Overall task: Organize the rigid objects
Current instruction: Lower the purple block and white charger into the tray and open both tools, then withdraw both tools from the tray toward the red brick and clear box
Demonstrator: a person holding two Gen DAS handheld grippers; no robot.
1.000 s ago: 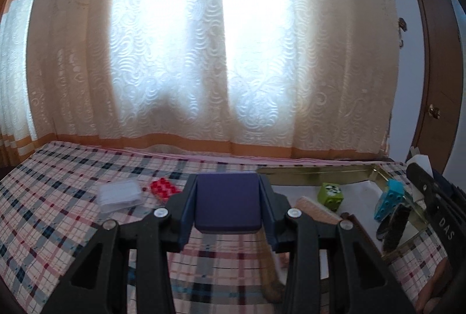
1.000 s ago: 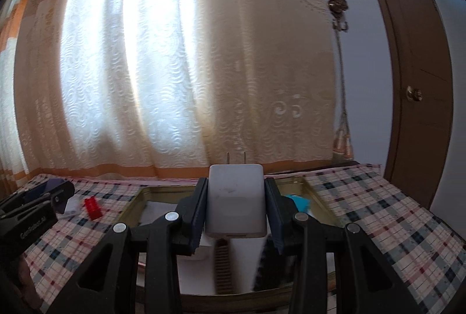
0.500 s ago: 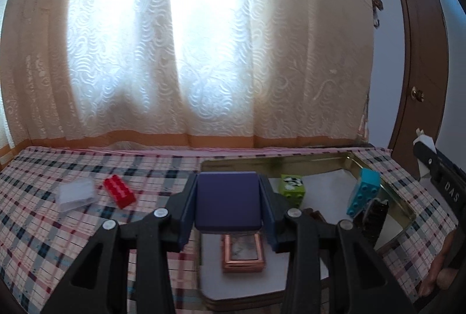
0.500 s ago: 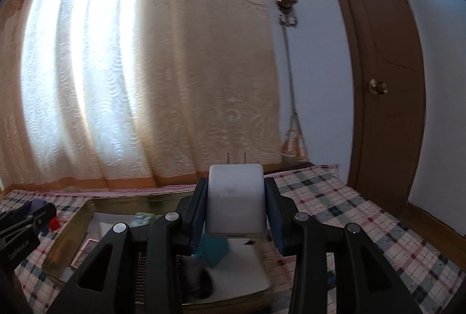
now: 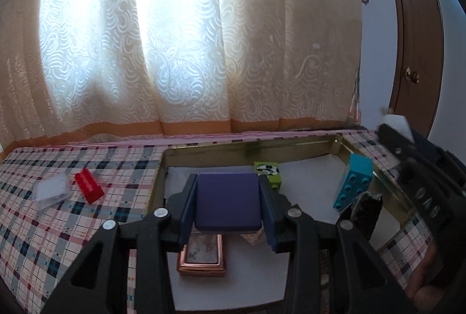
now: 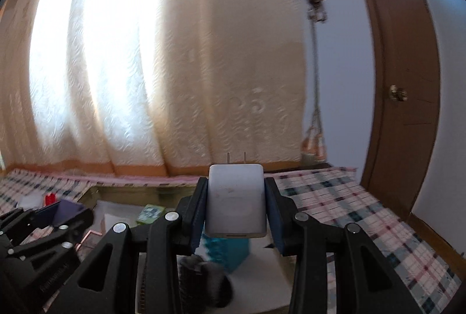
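My left gripper (image 5: pixel 228 202) is shut on a flat purple block (image 5: pixel 227 197) and holds it above the gold-rimmed tray (image 5: pixel 250 146). My right gripper (image 6: pixel 236 203) is shut on a white plug charger (image 6: pixel 236 197), prongs pointing away, above the tray's right part (image 6: pixel 131 191). In the tray lie a copper-framed tile (image 5: pixel 202 255), a green block (image 5: pixel 269 172), a cyan brick (image 5: pixel 354 181) and a dark object (image 5: pixel 364 213). The right gripper shows at the right of the left wrist view (image 5: pixel 407 162); the left gripper shows at the lower left of the right wrist view (image 6: pixel 52 223).
A red brick (image 5: pixel 88 188) and a clear plastic piece (image 5: pixel 51 188) lie on the plaid cloth (image 5: pixel 58 226) left of the tray. A curtain (image 5: pixel 189 37) hangs behind the table. A brown door (image 6: pixel 407 81) stands at the right.
Both grippers have kept their hold. The left gripper has moved right over the tray. The right gripper has swung right then back a little over the tray's right part.
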